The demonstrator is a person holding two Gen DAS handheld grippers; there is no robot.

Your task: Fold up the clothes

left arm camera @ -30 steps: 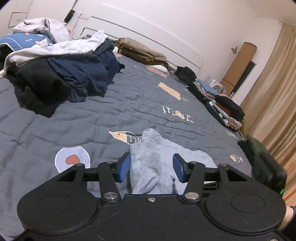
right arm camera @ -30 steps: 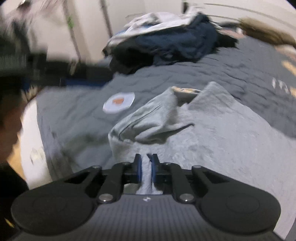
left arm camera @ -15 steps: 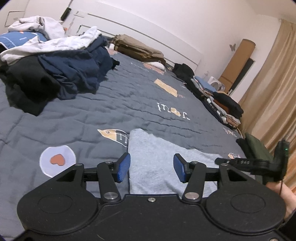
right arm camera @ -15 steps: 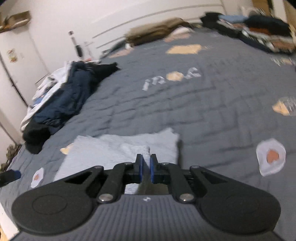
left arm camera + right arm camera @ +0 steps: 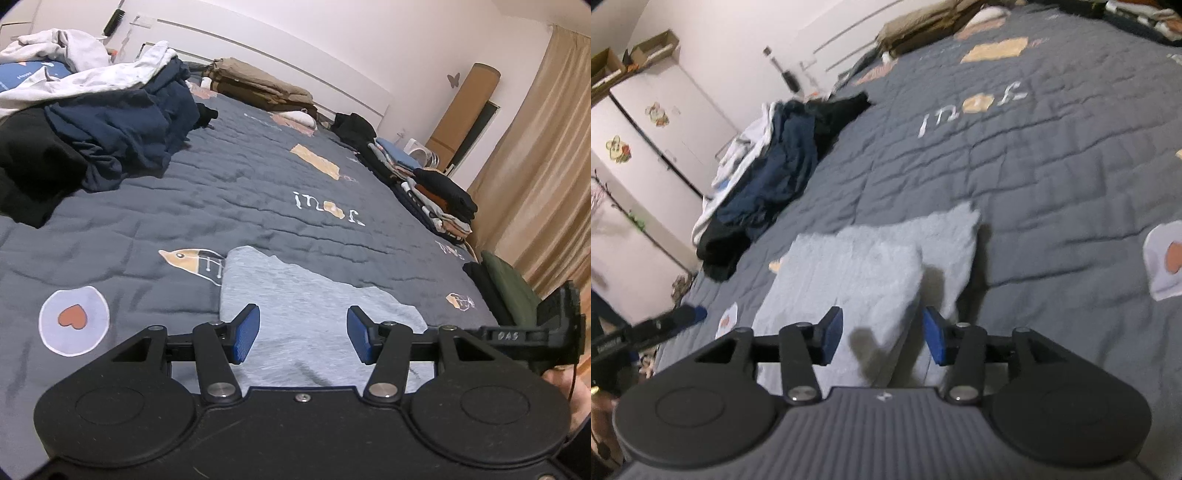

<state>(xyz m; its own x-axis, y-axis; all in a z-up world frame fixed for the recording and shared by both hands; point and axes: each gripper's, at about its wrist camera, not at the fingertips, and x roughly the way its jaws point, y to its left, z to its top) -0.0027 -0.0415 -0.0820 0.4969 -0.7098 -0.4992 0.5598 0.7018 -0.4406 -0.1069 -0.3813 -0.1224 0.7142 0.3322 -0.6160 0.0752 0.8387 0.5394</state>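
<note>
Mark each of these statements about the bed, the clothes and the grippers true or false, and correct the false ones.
1. The grey garment lies flat on the quilt. True.
2. The right gripper is clamped on the grey garment. False: its jaws have just been opening and stand apart, with the cloth below them.
3. The left gripper is open. True.
4. The pile of unfolded dark clothes sits on the floor. False: it sits on the bed.
5. Folded clothes are stacked along the bed's edge near the curtain. True.
</note>
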